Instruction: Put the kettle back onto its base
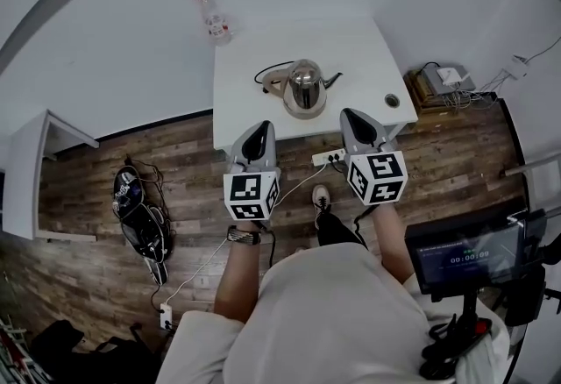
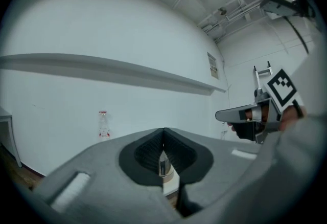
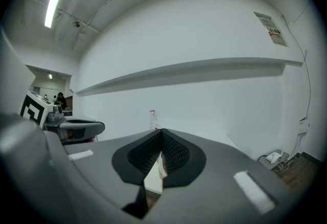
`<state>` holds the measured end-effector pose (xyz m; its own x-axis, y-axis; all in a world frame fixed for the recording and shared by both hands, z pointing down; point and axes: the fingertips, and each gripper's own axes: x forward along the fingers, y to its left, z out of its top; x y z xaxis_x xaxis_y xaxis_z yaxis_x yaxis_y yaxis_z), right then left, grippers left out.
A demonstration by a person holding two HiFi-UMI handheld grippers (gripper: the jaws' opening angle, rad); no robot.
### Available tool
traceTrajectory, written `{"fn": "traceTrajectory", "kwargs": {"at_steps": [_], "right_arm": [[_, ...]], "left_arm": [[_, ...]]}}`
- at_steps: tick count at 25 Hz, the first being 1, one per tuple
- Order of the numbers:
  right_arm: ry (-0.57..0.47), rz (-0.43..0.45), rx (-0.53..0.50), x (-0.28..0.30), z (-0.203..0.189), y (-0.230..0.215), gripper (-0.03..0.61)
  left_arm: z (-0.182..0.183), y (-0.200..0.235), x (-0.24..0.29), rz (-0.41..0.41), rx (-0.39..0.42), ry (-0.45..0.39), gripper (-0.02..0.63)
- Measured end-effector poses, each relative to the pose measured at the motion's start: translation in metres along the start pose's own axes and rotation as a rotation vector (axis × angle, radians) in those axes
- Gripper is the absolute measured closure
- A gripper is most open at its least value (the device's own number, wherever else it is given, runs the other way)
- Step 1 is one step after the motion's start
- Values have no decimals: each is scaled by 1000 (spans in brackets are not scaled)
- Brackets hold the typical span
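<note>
A shiny steel kettle (image 1: 305,86) with a spout to the right stands in the middle of the white table (image 1: 250,102). It appears to rest on a round tan base (image 1: 277,88) with a black cord. Both grippers hover at the table's near edge, short of the kettle. My left gripper (image 1: 262,124) is shut with nothing in it, and my right gripper (image 1: 349,113) is shut and empty too. In the left gripper view the jaws (image 2: 163,132) meet tip to tip, as they do in the right gripper view (image 3: 162,132). The jaws hide the kettle in both gripper views.
A clear bottle (image 1: 213,18) with a red cap stands by the wall behind the table. A small round object (image 1: 392,100) lies at the table's right edge. A power strip (image 1: 329,157), a black tangle of gear (image 1: 140,211) and a box with cables (image 1: 443,80) are on the wood floor.
</note>
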<state>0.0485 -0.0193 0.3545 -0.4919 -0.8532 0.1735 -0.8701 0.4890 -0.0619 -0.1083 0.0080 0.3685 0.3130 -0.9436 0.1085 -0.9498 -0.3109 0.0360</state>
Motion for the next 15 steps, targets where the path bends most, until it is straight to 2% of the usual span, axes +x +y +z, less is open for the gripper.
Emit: {"fn": "traceTrajectory", "kwargs": {"at_steps": [4, 8, 15], "right_arm": [[-54, 14, 0, -39, 22, 25, 575], [-91, 3, -13, -90, 45, 48, 577], [-196, -50, -73, -116, 86, 55, 577]], "left_arm": [[25, -19, -38, -21, 46, -49, 607], [53, -36, -88, -17, 56, -92, 607], [92, -44, -110, 5, 113, -169, 607]]}}
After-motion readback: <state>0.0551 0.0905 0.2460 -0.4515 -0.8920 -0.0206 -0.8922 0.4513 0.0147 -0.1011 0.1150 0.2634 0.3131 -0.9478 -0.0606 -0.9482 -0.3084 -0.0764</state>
